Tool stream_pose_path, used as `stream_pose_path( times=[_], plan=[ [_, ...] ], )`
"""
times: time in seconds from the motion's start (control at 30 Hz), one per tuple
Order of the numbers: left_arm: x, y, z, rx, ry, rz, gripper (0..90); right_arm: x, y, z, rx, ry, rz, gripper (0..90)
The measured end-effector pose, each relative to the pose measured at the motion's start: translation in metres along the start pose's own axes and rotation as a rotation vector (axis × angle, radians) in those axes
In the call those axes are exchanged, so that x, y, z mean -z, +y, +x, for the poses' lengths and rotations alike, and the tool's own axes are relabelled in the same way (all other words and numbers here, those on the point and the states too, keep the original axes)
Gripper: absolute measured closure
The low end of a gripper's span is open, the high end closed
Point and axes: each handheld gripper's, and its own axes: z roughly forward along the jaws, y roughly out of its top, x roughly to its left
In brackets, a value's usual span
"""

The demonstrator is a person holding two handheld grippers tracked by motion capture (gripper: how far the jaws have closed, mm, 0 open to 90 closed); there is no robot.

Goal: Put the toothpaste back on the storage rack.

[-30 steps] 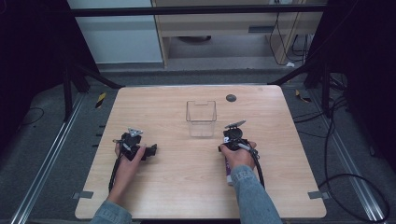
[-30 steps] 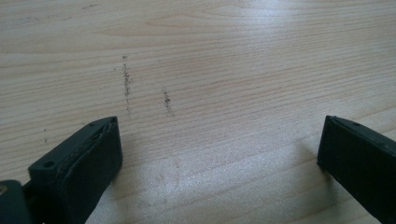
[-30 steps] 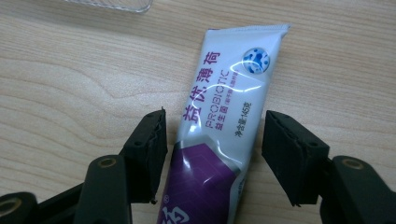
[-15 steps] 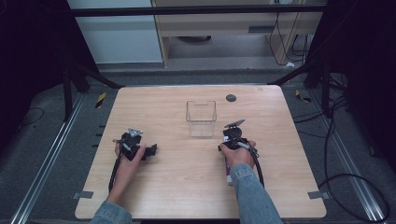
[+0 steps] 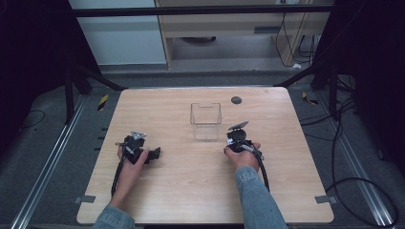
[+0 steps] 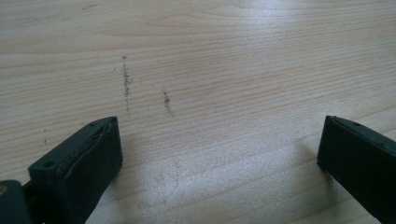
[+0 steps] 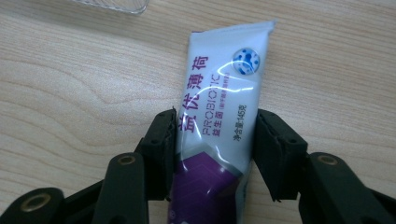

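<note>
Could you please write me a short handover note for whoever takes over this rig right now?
Right gripper: jaws have just been closing, now pressing both sides of the white-and-purple tube lying on the table.
Left gripper: open, holding nothing, resting on the table.
Clear box: upright at mid-table, just beyond the right gripper.
Done: tube gripped.
Left: lift it; probably into the box.

In the right gripper view, the lower end of the tube (image 7: pixel 217 121) is cut off by the bottom edge, and its flanks are covered by the jaws. The clear box (image 7: pixel 112 4) is cropped by the top edge. From the high view the tube is hidden beneath the right gripper (image 5: pixel 237 135), and the small dark disc (image 5: pixel 236 100) on the surface (image 5: pixel 191 191) is too small to be identified.
</note>
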Motion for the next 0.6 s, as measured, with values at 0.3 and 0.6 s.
stream_pose_path(
  times=[0.3, 0.6],
  plan=[
    [0.0, 0.0, 0.0, 0.0, 0.0, 0.0, 0.0, 0.0007, 0.0024, -0.0003, 0.01, 0.005, 0.027, 54.9],
    [0.0, 0.0, 0.0, 0.0, 0.0, 0.0, 0.0, 0.0009, 0.0031, -0.0004, 0.018, 0.007, 0.034, 56.1]
  ],
)
